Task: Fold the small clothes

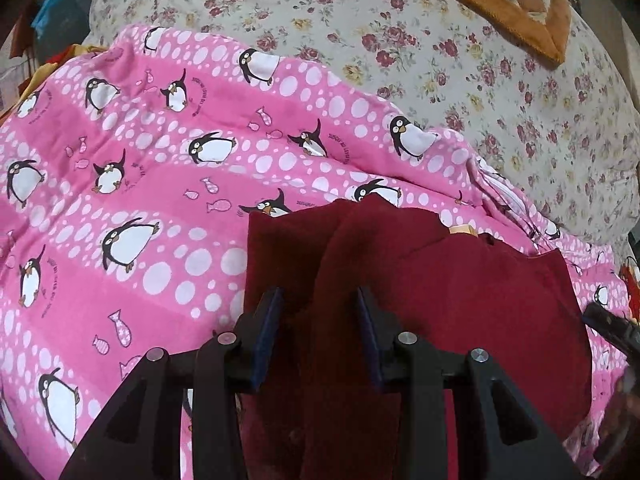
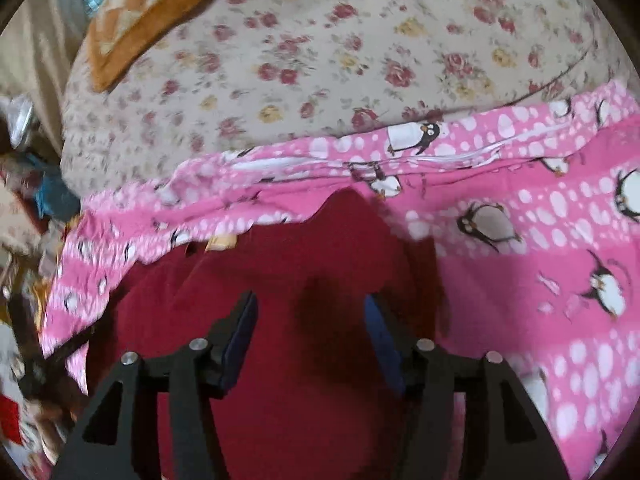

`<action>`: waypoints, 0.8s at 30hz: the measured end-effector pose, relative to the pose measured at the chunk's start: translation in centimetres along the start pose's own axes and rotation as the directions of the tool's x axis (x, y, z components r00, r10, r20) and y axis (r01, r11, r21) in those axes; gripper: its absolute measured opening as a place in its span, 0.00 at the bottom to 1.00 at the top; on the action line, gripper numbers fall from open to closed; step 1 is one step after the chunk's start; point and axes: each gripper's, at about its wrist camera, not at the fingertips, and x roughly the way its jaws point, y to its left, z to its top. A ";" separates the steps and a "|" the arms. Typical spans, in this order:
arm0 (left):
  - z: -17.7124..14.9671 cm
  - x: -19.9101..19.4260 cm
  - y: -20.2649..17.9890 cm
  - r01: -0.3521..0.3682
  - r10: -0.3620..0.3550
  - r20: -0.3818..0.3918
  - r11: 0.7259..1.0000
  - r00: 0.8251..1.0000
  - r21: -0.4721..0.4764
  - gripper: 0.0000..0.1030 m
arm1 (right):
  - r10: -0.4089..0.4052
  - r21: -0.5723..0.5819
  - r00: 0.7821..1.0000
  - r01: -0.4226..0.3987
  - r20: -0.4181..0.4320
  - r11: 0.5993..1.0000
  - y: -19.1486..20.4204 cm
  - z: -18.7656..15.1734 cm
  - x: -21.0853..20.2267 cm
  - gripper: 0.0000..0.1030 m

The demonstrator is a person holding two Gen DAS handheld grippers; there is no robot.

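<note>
A dark red garment (image 1: 460, 300) lies on a pink penguin-print cover (image 1: 160, 160). A pale label (image 1: 462, 230) shows at its far edge. My left gripper (image 1: 319, 294) is shut on a raised fold of the red cloth, which fills the gap between its blue pads. In the right wrist view the same garment (image 2: 320, 248) spreads under my right gripper (image 2: 310, 306), whose jaws stand wide apart above the cloth with nothing pinched. A dark blurred part (image 1: 608, 324) at the right edge of the left wrist view may be the right gripper.
The pink cover (image 2: 540, 260) lies on a floral bedspread (image 1: 440, 60) (image 2: 320, 60). An orange cushion (image 1: 520, 0) (image 2: 140, 12) rests at the far side. Cluttered items (image 2: 24, 200) sit beyond the bed's left edge.
</note>
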 end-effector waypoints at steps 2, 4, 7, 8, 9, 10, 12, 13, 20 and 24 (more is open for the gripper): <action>-0.1 -0.2 0.0 -0.002 0.002 0.004 1.000 1.000 0.000 0.15 | -0.019 -0.014 1.000 0.019 0.012 1.000 0.0 -0.9 -1.1 0.59; -0.2 -0.2 0.0 -0.002 0.002 0.004 1.000 1.000 0.000 0.15 | -0.045 -0.020 0.999 0.045 0.028 0.999 -0.1 -1.4 -1.9 0.59; -0.2 -0.2 0.1 -0.006 0.006 0.004 1.000 1.000 0.005 0.15 | -0.079 -0.027 0.997 0.079 0.008 0.996 -0.9 -2.3 -1.6 0.59; -0.2 -0.2 0.1 -0.008 0.008 0.004 1.000 1.000 0.006 0.15 | -0.107 -0.025 0.994 0.107 -0.029 0.994 -1.3 -2.6 -0.9 0.59; -0.3 -0.2 0.1 -0.008 0.008 0.004 1.000 1.000 0.006 0.15 | -0.124 -0.022 0.990 0.123 -0.062 0.992 -1.7 -2.8 0.0 0.59; -0.3 -0.2 0.1 -0.009 0.009 0.003 1.000 1.000 0.006 0.15 | -0.118 -0.007 0.989 0.118 -0.086 0.993 -2.2 -3.0 0.6 0.59; -0.3 -0.2 0.2 -0.006 0.006 0.002 1.000 1.000 0.006 0.15 | -0.079 0.057 0.993 0.084 -0.092 0.995 -3.3 -3.1 0.5 0.59; -0.2 -0.1 0.1 -0.006 0.006 0.002 1.000 1.000 0.006 0.15 | -0.077 0.077 0.993 0.084 -0.089 0.993 -3.4 -3.1 0.1 0.59; -0.3 0.0 0.2 -0.006 0.006 0.001 1.000 1.000 0.006 0.15 | -0.095 0.013 0.995 0.095 0.039 0.995 0.0 -2.4 -4.0 0.59; -0.4 0.0 0.3 0.001 -0.001 -0.004 1.000 1.000 -0.011 0.15 | 0.052 -0.048 0.999 -0.052 -0.016 0.997 4.3 -2.1 -2.5 0.59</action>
